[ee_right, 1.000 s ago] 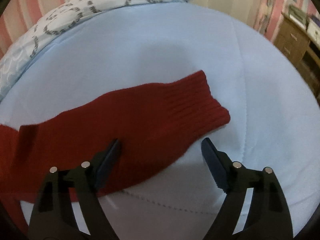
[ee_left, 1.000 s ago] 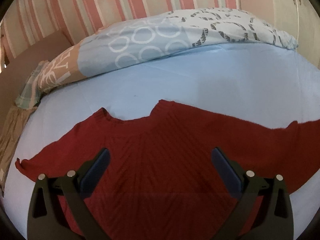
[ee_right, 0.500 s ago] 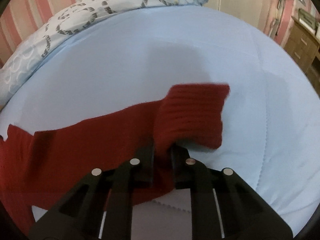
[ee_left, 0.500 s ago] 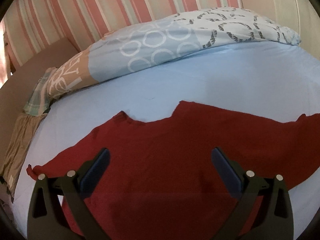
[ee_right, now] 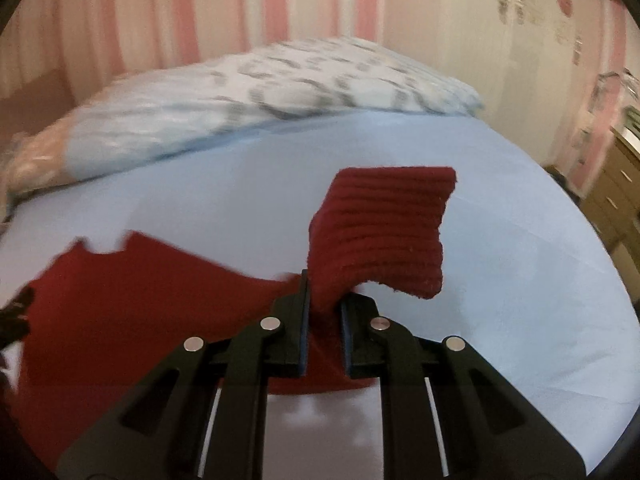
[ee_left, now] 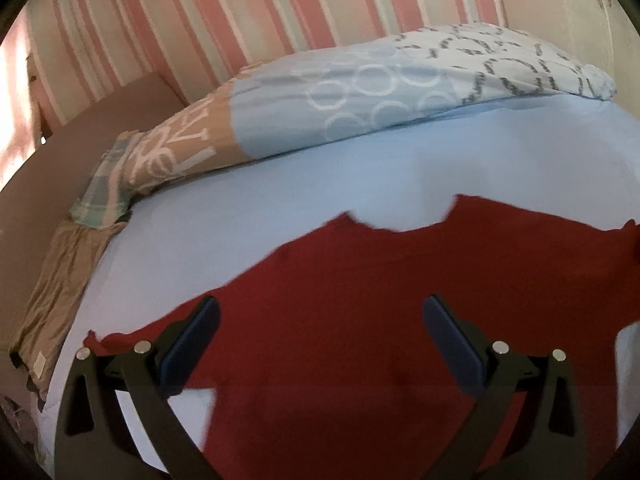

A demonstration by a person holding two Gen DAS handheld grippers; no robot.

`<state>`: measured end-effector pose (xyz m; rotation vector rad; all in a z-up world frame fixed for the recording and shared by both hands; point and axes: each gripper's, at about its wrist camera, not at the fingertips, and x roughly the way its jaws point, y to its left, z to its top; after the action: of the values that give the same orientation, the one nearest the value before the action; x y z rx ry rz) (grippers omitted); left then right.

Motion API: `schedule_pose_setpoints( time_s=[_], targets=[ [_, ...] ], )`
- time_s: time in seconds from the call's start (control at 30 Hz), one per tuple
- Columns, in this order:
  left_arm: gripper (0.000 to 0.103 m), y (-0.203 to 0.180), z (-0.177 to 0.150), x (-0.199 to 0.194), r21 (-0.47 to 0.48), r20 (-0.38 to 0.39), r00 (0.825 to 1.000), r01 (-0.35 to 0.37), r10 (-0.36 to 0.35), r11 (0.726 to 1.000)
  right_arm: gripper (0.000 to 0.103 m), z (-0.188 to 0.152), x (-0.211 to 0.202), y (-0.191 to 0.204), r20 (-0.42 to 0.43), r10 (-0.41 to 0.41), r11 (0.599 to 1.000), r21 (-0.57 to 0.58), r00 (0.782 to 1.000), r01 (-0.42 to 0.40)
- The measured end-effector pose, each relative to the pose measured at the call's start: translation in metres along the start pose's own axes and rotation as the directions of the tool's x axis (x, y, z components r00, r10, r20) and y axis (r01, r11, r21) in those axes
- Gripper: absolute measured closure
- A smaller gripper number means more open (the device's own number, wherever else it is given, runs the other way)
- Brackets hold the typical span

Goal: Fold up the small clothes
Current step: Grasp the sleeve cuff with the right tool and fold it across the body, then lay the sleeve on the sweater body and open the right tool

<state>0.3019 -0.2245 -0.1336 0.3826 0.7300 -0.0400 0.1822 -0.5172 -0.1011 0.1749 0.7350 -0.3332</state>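
Right gripper (ee_right: 324, 308) is clamped on the red sweater's (ee_left: 360, 320) sleeve (ee_right: 380, 236), pads pinching the knit just behind the ribbed cuff; the cuff stands up above the fingers, lifted off the bed (ee_right: 520, 280), and flops to the right. Left gripper (ee_left: 320, 332) is spread wide, holding nothing, hovering over the sweater body with both blue-padded fingers (ee_left: 192, 336) over red fabric. Sweater lies flat and spread across the near part of the bed's light blue sheet, neckline toward the far edge, its other sleeve tapering to the bed's left edge. Duvet (ee_left: 380, 92) is bunched along the far edge: white and pale blue with ring prints and grey lettering, tan end at the left carrying large white letters, none of it readable through blur and folds. A checked cloth (ee_left: 102, 196) and a tan cloth (ee_left: 52, 292) hang at the bed's left edge; the tan one has a small pale tag, text illegible. Sweater hem is cut off by the bottom of the left wrist view. Right wrist view is motion-blurred; a wooden dresser (ee_right: 616, 196) sits partly cropped beyond the bed's right edge, with striped pink wall (ee_left: 280, 8) behind.
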Motion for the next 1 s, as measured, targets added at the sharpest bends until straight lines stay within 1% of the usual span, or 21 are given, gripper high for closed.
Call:
schedule_pose_setpoints(
  time_s=[0.07, 0.13, 0.2, 0.23, 0.27, 0.33, 0.4, 0.5, 0.6, 0.67, 0.7, 0.77, 0.8, 0.83, 0.87, 0.9, 0.93, 1.0],
  targets=[
    [0.002, 0.022, -0.005, -0.001, -0.011, -0.003, 1.0, -0.005, 0.004, 1.0, 0.09, 0.008, -0.002, 0.039, -0.005, 0.056, 0.998, -0.009, 0.998, -0.056],
    [0.002, 0.049, -0.011, 0.0, -0.015, -0.013, 0.999, -0.029, 0.029, 0.999, 0.09, 0.012, -0.002, 0.083, -0.021, 0.115, 0.993, -0.017, 0.993, -0.115],
    [0.002, 0.075, -0.015, 0.002, -0.026, -0.018, 0.999, -0.044, 0.043, 0.999, 0.09, 0.013, 0.003, 0.129, -0.036, 0.174, 0.984, -0.034, 0.984, -0.175],
    [0.002, 0.085, -0.017, 0.002, -0.036, -0.016, 0.999, -0.041, 0.041, 0.999, 0.09, 0.012, 0.006, 0.145, -0.047, 0.197, 0.979, -0.036, 0.979, -0.199],
    [0.002, 0.095, -0.017, 0.003, -0.045, -0.015, 0.999, -0.041, 0.04, 0.998, 0.09, 0.01, 0.013, 0.172, -0.066, 0.226, 0.973, -0.04, 0.972, -0.229],
    [0.002, 0.119, -0.02, 0.005, -0.064, -0.017, 0.999, -0.051, 0.05, 0.997, 0.09, 0.006, 0.028, 0.211, -0.097, 0.243, 0.968, -0.047, 0.965, -0.248],
    [0.002, 0.137, -0.024, 0.01, -0.076, -0.021, 0.998, -0.058, 0.057, 0.995, 0.09, -0.005, 0.045, 0.245, -0.138, 0.258, 0.964, -0.036, 0.956, -0.265],
    [0.002, 0.16, -0.031, 0.019, -0.09, -0.045, 0.997, -0.065, 0.061, 0.994, 0.09, -0.023, 0.072, 0.289, -0.196, 0.255, 0.963, -0.04, 0.947, -0.267],
    [0.002, 0.175, -0.038, 0.028, -0.102, -0.061, 0.996, -0.071, 0.065, 0.992, 0.09, -0.038, 0.09, 0.313, -0.235, 0.241, 0.964, -0.053, 0.942, -0.26],
    [0.002, 0.181, -0.044, 0.033, -0.111, -0.076, 0.995, -0.066, 0.058, 0.992, 0.09, -0.046, 0.098, 0.321, -0.267, 0.253, 0.96, -0.049, 0.93, -0.275],
    [0.002, 0.183, -0.045, 0.036, -0.116, -0.082, 0.995, -0.062, 0.052, 0.991, 0.086, -0.049, 0.099, 0.323, -0.271, 0.272, 0.955, -0.046, 0.923, -0.295],
    [0.002, 0.182, -0.049, 0.04, -0.123, -0.095, 0.995, -0.055, 0.043, 0.991, 0.077, -0.051, 0.094, 0.32, -0.247, 0.277, 0.953, -0.056, 0.929, -0.299],
    [0.002, 0.181, -0.05, 0.043, -0.125, -0.099, 0.994, -0.053, 0.041, 0.991, 0.062, -0.049, 0.088, 0.315, -0.228, 0.298, 0.947, -0.053, 0.927, -0.317],
    [0.002, 0.179, -0.052, 0.044, -0.128, -0.105, 0.994, -0.055, 0.041, 0.99, 0.054, -0.047, 0.082, 0.311, -0.21, 0.31, 0.944, -0.049, 0.927, -0.326],
    [0.002, 0.176, -0.054, 0.044, -0.131, -0.11, 0.993, -0.052, 0.038, 0.99, 0.053, -0.043, 0.074, 0.306, -0.191, 0.324, 0.939, -0.054, 0.927, -0.339],
    [0.002, 0.173, -0.055, 0.045, -0.137, -0.115, 0.993, -0.041, 0.025, 0.99, 0.048, -0.041, 0.069, 0.303, -0.186, 0.34, 0.933, -0.057, 0.922, -0.356],
    [0.002, 0.168, -0.056, 0.045, -0.144, -0.121, 0.993, -0.026, 0.009, 0.989, 0.04, -0.039, 0.063, 0.298, -0.179, 0.358, 0.925, -0.065, 0.917, -0.374],
    [0.002, 0.16, -0.059, 0.044, -0.153, -0.119, 0.993, -0.004, -0.014, 0.988, 0.031, -0.035, 0.048, 0.282, -0.153, 0.356, 0.925, -0.083, 0.922, -0.371]
  ],
)
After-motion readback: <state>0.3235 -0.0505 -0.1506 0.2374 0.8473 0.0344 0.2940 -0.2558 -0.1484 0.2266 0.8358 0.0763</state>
